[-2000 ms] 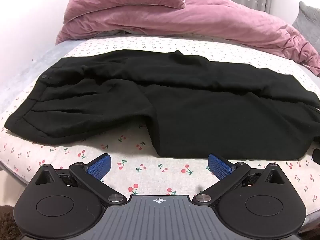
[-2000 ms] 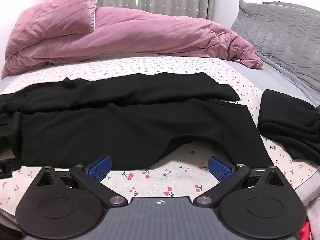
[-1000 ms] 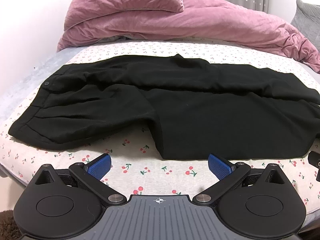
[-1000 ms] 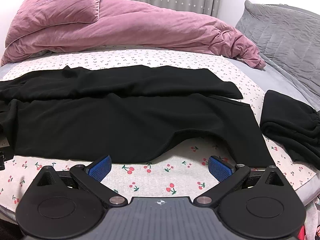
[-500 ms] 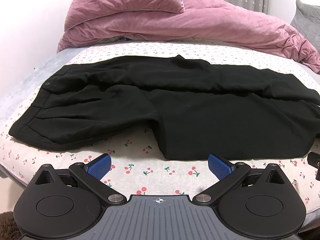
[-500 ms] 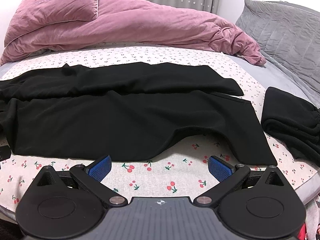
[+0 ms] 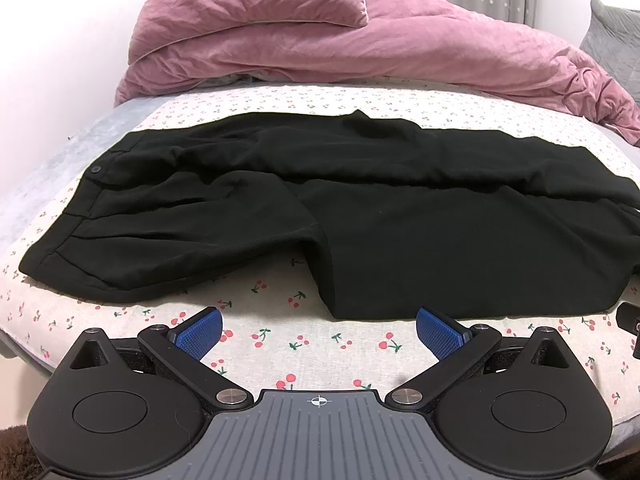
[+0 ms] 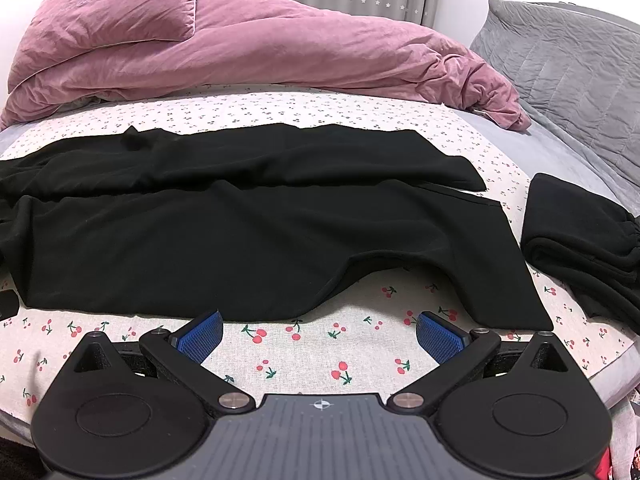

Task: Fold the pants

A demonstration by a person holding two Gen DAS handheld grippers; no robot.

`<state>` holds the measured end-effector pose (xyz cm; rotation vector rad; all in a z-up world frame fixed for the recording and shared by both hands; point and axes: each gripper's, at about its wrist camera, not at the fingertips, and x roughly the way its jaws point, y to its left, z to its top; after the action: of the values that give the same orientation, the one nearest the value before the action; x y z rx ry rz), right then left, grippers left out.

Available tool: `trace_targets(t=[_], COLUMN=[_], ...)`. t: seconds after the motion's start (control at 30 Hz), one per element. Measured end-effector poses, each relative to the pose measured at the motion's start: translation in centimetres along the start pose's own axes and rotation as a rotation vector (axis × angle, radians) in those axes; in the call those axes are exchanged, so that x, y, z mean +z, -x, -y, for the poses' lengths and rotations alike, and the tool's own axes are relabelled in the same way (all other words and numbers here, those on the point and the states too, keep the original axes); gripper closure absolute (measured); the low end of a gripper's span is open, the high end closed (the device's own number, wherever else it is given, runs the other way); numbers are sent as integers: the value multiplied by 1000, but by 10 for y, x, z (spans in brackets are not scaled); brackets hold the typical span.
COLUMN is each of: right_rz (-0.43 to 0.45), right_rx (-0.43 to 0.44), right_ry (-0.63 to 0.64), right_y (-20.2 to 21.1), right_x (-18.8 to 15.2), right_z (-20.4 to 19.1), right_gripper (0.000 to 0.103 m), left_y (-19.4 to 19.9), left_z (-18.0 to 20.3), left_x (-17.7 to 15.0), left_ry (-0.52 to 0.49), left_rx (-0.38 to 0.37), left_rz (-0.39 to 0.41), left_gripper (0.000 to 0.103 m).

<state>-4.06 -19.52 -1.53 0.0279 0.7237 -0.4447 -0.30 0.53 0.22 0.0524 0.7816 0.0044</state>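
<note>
On bed, across cherry-print sheet: black pants laid flat lengthwise, waistband toward left, leg ends toward right, both legs side by side. Judged: spread out so near leg can go over far leg. Near edge bunched at crotch and scalloped near cuff; probably wants smoothing first.

Left gripper above sheet just short of near edge, by crotch; jaws spread wide, holding nothing, touching nothing.

Right gripper likewise short of near leg; jaws spread wide, empty.

Folded dark garment at right, apart from cuff. Pink duvet piled behind.
</note>
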Motion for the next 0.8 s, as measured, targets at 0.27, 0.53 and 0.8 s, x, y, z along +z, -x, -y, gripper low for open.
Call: trace_targets(t=[0.27,0.53,0.8], right_rz=[-1,-3,-3], right_rx=[3,3,3], right_ry=[5,8,11], right_y=[0,0,0], right_x=[0,0,0], right_z=[-2,-3,-3], right_gripper=[0,0,0], left_y=[-1,-1,-1], left_z=[-1,-1,-2], left_x=[0,-1,-1], left_ry=[-1,-2,2], left_rx=[-2,-5,-4], left_rz=[-1,-3,-1], left_gripper=[0,0,0])
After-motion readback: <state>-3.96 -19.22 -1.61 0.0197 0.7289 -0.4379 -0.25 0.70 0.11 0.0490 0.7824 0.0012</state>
